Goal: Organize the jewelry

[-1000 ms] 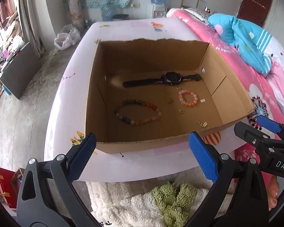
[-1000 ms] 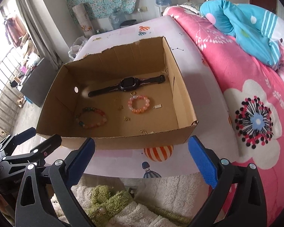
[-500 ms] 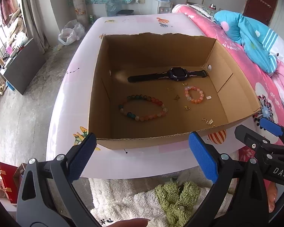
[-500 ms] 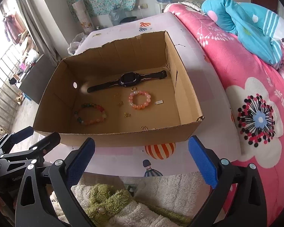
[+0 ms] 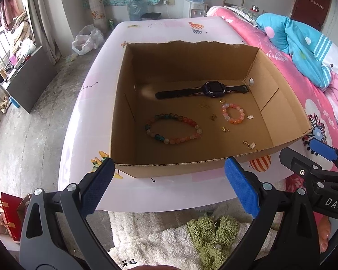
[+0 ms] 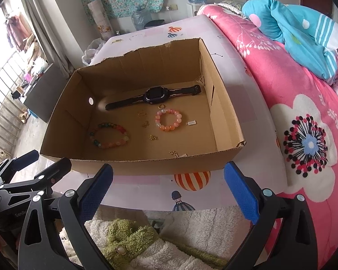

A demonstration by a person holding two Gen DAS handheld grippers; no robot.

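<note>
An open cardboard box (image 5: 124, 103) (image 6: 63, 121) stands on a pink table. Inside lie a dark watch (image 5: 211, 88) (image 6: 155, 94), a large multicolour bead bracelet (image 5: 173, 128) (image 6: 108, 136), a small pink-orange bead bracelet (image 5: 233, 113) (image 6: 169, 119) and several small gold pieces (image 5: 225, 129) (image 6: 153, 137). My left gripper (image 5: 169, 184) is open and empty, in front of the box's near wall. My right gripper (image 6: 169, 186) is open and empty, also in front of the near wall. Each gripper shows at the edge of the other's view.
The pink table (image 5: 83, 117) (image 6: 236, 63) has a rounded near edge. A pink flowered bed (image 6: 304, 112) with a blue blanket (image 5: 304, 42) lies to the right. White fluffy fabric with a green plush (image 5: 214, 231) lies below the grippers. Bare floor (image 5: 22, 123) is to the left.
Both grippers have risen and tilted, so I look more steeply down into the box. The jewelry has not moved. Both grippers stay open.
</note>
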